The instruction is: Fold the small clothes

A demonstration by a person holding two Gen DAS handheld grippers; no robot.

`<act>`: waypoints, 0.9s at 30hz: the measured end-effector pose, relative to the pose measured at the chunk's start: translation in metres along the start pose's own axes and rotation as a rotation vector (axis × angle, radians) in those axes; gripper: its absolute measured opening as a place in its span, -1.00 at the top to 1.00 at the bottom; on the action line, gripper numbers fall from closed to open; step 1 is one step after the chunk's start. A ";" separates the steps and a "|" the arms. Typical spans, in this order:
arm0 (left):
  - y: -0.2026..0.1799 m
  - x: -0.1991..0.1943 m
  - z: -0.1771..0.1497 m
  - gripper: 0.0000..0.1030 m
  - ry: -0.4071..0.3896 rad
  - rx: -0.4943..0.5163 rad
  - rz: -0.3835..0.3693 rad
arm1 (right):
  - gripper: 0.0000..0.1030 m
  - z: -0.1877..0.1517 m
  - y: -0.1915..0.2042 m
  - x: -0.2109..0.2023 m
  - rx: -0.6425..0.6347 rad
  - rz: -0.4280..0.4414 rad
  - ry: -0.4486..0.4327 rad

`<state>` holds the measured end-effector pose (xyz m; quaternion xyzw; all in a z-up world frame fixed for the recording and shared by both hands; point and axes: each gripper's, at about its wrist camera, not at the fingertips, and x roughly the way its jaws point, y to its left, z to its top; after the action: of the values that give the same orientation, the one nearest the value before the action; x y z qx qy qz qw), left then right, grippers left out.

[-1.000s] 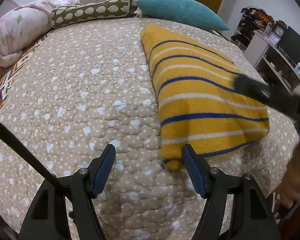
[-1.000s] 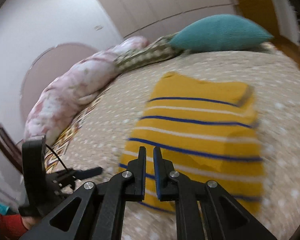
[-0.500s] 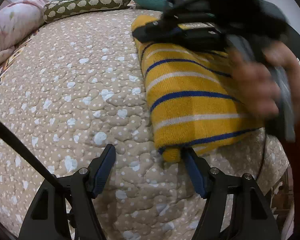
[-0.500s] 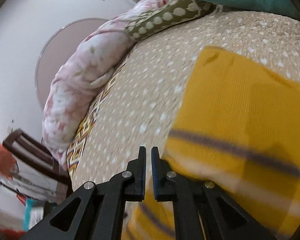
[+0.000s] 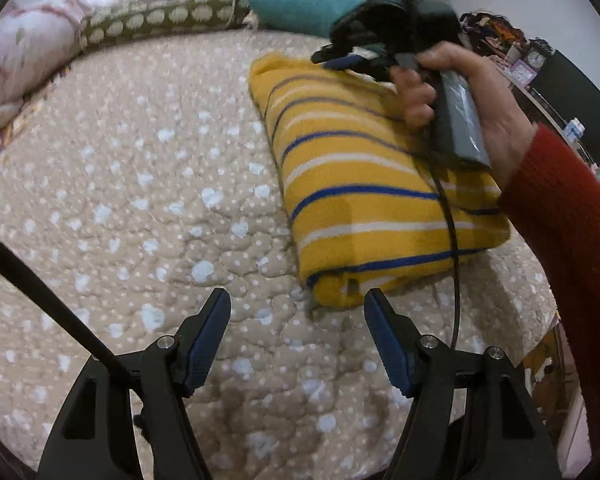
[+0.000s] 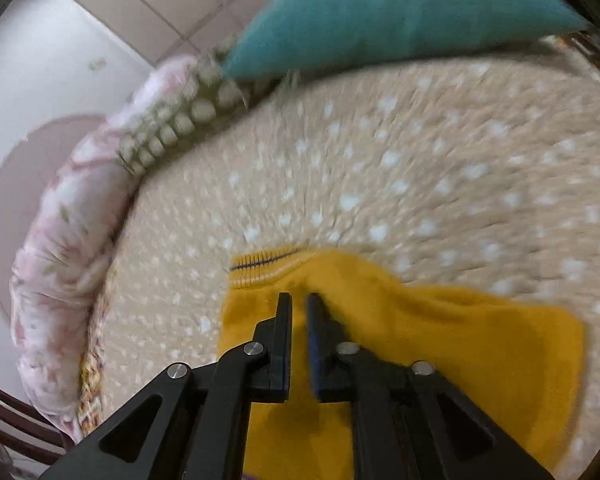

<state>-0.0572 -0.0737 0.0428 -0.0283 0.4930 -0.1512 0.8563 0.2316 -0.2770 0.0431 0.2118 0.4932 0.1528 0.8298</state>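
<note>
On the beige quilted bedspread (image 5: 148, 184) with pale spots lies the folded yellow knit garment (image 5: 364, 184) with blue and white stripes, a thick rectangle toward the right of the left wrist view, its near corner just beyond the left gripper (image 5: 298, 312). That gripper's blue-padded fingers (image 5: 210, 332) stand well apart with only bedspread between them, clear of the cloth.

Right gripper (image 5: 332, 58), seen from the left camera, is a dark blurred mass over the garment's far end; its fingertips are hard to separate there. A hand (image 5: 472, 108) in a red knit sleeve (image 5: 568, 224) grips its grey handle, and the sleeve covers the garment's right edge. A black cable (image 5: 452, 240) trails across the stripes.

From the right wrist view, the right gripper (image 6: 299, 300) has a narrow gap between its fingers; the jaws have just been opening. Plain yellow cloth (image 6: 440, 340) lies beneath and beyond the tips, with a ribbed hem just ahead. Whether the pads touch it I cannot tell; nothing looks pinched. This view is motion-smeared and shows no stripes apart from one dark line on the hem.

At the bed's head: a teal cushion (image 6: 400, 12), an olive bolster (image 5: 156, 16) with cream ovals, a pink floral quilt roll (image 5: 24, 52). Only the right view shows a dark wooden chair (image 6: 8, 424), cut off at the lower left.
</note>
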 end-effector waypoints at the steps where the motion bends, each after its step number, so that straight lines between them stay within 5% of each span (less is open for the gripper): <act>1: -0.001 -0.006 0.000 -0.33 -0.016 0.013 0.010 | 0.51 -0.003 0.001 -0.013 -0.013 0.011 -0.024; 8: -0.011 -0.029 0.003 -0.33 -0.090 0.068 0.101 | 0.37 -0.066 -0.007 -0.097 -0.115 0.168 -0.072; 12: -0.019 -0.033 0.003 -0.33 -0.095 0.088 0.143 | 0.39 -0.096 -0.055 -0.097 -0.031 0.097 -0.062; 16: -0.028 -0.036 0.001 -0.33 -0.110 0.122 0.201 | 0.31 -0.109 -0.109 -0.123 0.096 -0.010 -0.135; 18: -0.032 -0.036 0.003 -0.34 -0.115 0.130 0.213 | 0.31 -0.117 -0.122 -0.143 0.134 0.007 -0.173; 27: -0.058 -0.024 0.008 -0.34 -0.111 0.187 0.245 | 0.31 -0.161 -0.057 -0.174 -0.153 -0.007 -0.233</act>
<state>-0.0753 -0.1229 0.0782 0.1034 0.4286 -0.0890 0.8931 0.0105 -0.3750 0.0776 0.1626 0.3813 0.1613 0.8956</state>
